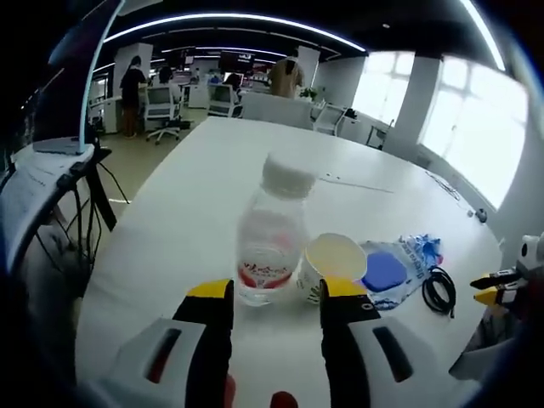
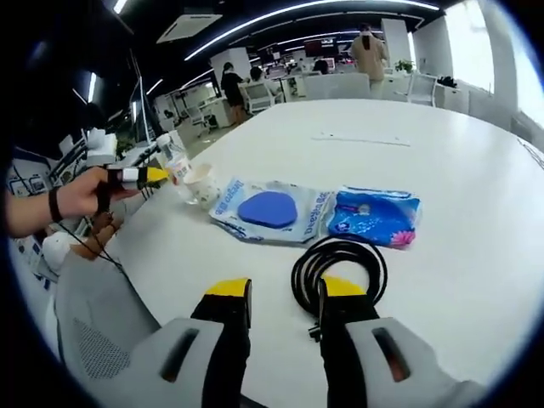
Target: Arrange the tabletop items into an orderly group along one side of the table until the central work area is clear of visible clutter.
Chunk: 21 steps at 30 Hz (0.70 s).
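A clear plastic bottle (image 1: 272, 234) with a white cap stands just beyond my left gripper (image 1: 278, 293), whose jaws are open with the bottle's base in line with the gap. A paper cup (image 1: 334, 262) touches the bottle's right side. Further right lie a clear packet with a blue pad (image 1: 387, 274), a blue packet (image 1: 422, 249) and a coiled black cable (image 1: 438, 291). In the right gripper view, my right gripper (image 2: 285, 293) is open at the cable (image 2: 340, 270), its right jaw overlapping the coil's near edge. The left gripper (image 2: 157, 176), held by a hand, sits by the bottle (image 2: 176, 164) and cup (image 2: 201, 183).
The white table (image 2: 459, 153) stretches far and bare beyond the items, with a thin flat strip (image 2: 361, 138) on it. A grey chair (image 2: 98, 331) stands at the near table edge. A stand with cables (image 1: 72, 170) is left of the table. People and office chairs are far behind.
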Motion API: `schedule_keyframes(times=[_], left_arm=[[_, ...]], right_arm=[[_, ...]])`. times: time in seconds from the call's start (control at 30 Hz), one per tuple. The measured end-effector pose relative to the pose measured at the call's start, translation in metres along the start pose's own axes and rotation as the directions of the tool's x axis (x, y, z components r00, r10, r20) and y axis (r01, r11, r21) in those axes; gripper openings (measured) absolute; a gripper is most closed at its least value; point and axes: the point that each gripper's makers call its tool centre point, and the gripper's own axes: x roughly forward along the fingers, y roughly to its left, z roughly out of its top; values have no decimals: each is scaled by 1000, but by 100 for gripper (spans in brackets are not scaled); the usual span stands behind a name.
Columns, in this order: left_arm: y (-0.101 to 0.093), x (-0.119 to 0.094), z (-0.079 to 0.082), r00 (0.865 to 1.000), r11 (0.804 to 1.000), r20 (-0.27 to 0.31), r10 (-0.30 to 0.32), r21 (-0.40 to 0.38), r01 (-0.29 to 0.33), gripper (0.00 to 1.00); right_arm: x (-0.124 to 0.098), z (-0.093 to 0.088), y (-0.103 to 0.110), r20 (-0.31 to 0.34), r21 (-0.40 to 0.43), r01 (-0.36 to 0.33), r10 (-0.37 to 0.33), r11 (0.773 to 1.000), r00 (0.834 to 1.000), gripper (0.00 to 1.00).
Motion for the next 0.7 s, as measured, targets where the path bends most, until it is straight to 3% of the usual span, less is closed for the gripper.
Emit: schedule_keyframes(times=[0.43,0.7], left_arm=[[-27,-29,-32,999,999,-34,-28,35,29,40],[-37,-43,-43,999,999,-41,-31,30,32,41]], right_arm=[[0,-12,-56,-10,108,74,-74,991,997,29],[14,-17,-82,-23,176,88,-85,980,996,28]])
